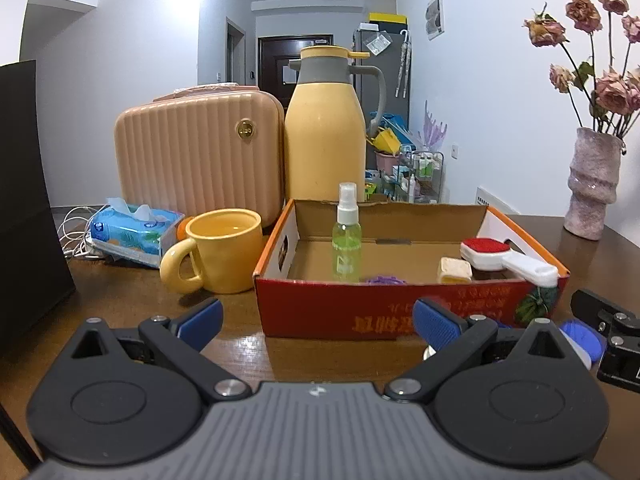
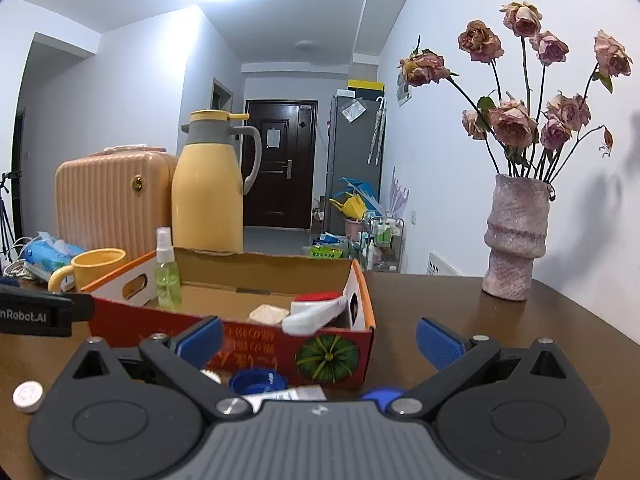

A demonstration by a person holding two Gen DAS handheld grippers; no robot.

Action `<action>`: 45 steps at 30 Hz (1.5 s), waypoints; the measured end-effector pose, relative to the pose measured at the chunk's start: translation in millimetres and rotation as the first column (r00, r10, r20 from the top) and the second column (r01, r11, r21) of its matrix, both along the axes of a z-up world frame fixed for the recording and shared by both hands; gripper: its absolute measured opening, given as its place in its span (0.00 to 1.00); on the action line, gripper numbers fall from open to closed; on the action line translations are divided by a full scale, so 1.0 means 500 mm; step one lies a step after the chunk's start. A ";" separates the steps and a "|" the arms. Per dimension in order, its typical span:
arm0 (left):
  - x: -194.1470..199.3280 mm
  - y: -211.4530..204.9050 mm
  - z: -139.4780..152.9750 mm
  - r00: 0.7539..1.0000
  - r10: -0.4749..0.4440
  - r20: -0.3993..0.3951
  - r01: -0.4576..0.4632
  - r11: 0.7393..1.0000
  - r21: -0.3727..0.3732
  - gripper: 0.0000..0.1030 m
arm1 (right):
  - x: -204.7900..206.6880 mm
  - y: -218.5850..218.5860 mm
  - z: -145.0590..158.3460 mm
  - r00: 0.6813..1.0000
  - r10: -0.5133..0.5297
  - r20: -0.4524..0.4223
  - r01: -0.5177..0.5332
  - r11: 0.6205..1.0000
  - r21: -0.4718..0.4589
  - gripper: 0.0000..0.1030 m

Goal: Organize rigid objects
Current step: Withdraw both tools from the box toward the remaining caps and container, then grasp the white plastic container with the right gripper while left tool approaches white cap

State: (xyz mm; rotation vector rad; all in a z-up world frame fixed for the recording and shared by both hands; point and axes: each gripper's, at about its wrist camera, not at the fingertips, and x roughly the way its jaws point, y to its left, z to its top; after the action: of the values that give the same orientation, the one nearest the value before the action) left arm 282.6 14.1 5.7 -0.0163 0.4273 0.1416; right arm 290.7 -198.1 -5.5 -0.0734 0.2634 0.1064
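We see both grippers low over the brown table (image 1: 248, 344), facing the cardboard box (image 1: 360, 312). Left gripper (image 1: 318, 322) is released, blue pads spread wide with nothing between them. Right gripper (image 2: 320, 340) is likewise spread wide, holding nothing.

In the left wrist view the box sits at 12 o'clock from the left gripper. Inside it: a green spray bottle (image 1: 346, 240) upright at the box's 9 o'clock side, a small purple item (image 1: 384, 279) against the near wall, a cream block (image 1: 454, 270) and a red-and-white brush (image 1: 506, 258) at the 3 o'clock side, its handle resting on the box rim.

In the right wrist view, just in front of the box, we see a blue cap (image 2: 256, 380), a blue round piece (image 2: 382, 394) and a flat packet (image 2: 296, 394), partly hidden by the gripper body. A small white disc (image 2: 27, 396) lies at 9 o'clock.

Yellow mug (image 1: 220, 256) stands just beside the box at its 9 o'clock; tissue pack (image 1: 136, 234) farther out. Pink case (image 1: 196, 156) and yellow thermos (image 1: 326, 128) stand behind, at 11–12 o'clock. Vase of dried roses (image 2: 516, 240) at 2 o'clock.
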 end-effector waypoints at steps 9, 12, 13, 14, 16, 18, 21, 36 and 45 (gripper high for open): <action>-0.047 -0.004 -0.016 0.998 -0.048 -0.037 0.048 0.999 -0.003 1.00 | -0.054 -0.004 -0.015 1.000 0.013 -0.017 -0.013 1.000 -0.009 1.00; -0.061 -0.003 -0.023 0.997 -0.062 -0.046 0.062 0.998 -0.003 1.00 | -0.070 -0.007 -0.022 0.999 0.025 -0.035 -0.026 1.000 -0.010 1.00; -0.065 -0.002 -0.024 0.997 -0.067 -0.049 0.067 0.998 -0.004 1.00 | -0.074 -0.009 -0.024 0.999 0.030 -0.042 -0.030 1.000 -0.009 1.00; -0.069 -0.001 -0.026 0.996 -0.071 -0.051 0.071 0.997 -0.006 1.00 | -0.078 -0.010 -0.027 0.998 0.034 -0.050 -0.035 0.999 -0.009 1.00; -0.076 0.000 -0.029 0.995 -0.081 -0.055 0.081 0.997 -0.006 1.00 | -0.087 -0.012 -0.032 0.997 0.042 -0.066 -0.043 0.999 -0.013 1.00; -0.080 -0.001 -0.034 0.994 -0.092 -0.064 0.092 0.996 0.001 1.00 | -0.094 -0.012 -0.037 0.996 0.047 -0.082 -0.049 0.999 -0.022 1.00; -0.079 -0.001 -0.039 0.992 -0.102 -0.078 0.103 0.995 0.005 1.00 | -0.100 -0.011 -0.044 0.992 0.073 -0.101 -0.076 0.997 -0.030 1.00; -0.057 0.043 -0.052 0.986 -0.097 -0.134 0.092 0.995 -0.041 1.00 | 0.018 0.024 -0.086 0.947 0.134 -0.292 -0.164 0.983 -0.080 1.00; -0.046 0.069 -0.057 0.985 -0.084 -0.154 0.076 0.995 -0.060 1.00 | 0.083 0.055 -0.106 0.933 0.125 -0.338 -0.168 0.981 -0.099 0.99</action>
State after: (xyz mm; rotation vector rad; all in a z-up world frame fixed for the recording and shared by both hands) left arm 259.5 48.6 -23.0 -0.0412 0.5873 0.0524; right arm 332.2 -170.8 -58.4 -0.2027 0.6013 0.2521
